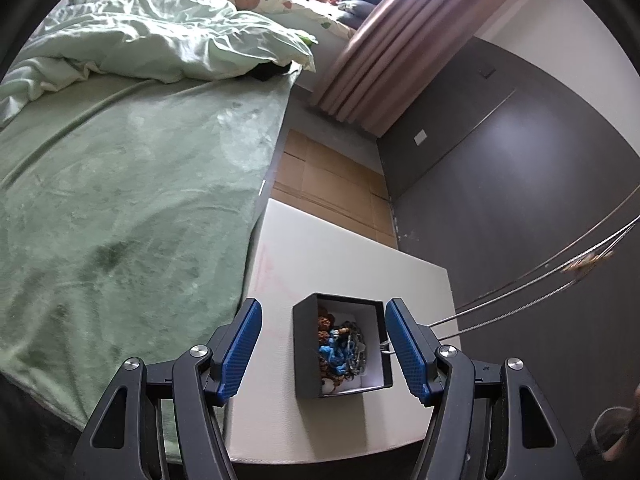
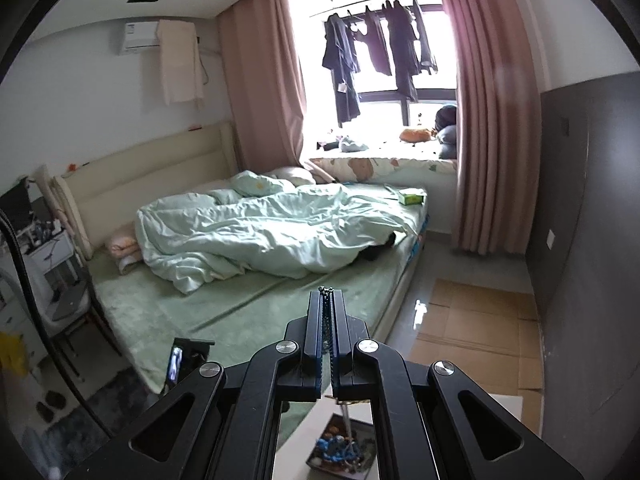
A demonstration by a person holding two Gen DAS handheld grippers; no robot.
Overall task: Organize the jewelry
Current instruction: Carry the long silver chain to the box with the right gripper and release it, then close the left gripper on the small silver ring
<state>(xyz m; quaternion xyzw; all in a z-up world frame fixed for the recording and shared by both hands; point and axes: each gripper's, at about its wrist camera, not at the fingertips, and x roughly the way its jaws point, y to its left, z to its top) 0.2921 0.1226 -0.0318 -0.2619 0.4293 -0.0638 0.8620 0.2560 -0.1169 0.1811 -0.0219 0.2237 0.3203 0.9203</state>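
A small black jewelry box (image 1: 304,344) sits on a white table (image 1: 312,264). It holds a tangle of jewelry (image 1: 340,348): brown beads, blue pieces and a silver chain. My left gripper (image 1: 322,350) is open, its blue pads either side of the box, above it. A silver chain (image 1: 520,304) runs taut from the box up to the right. My right gripper (image 2: 327,294) is shut on that chain (image 2: 329,320), held high above the box (image 2: 340,448), which shows below between its arms.
A bed with a green blanket (image 1: 120,200) lies left of the table. Flattened cardboard (image 1: 328,176) covers the floor beyond it. A dark grey wall (image 1: 520,160) and pink curtains (image 1: 384,60) stand to the right. A dark cup (image 1: 612,432) is at the lower right.
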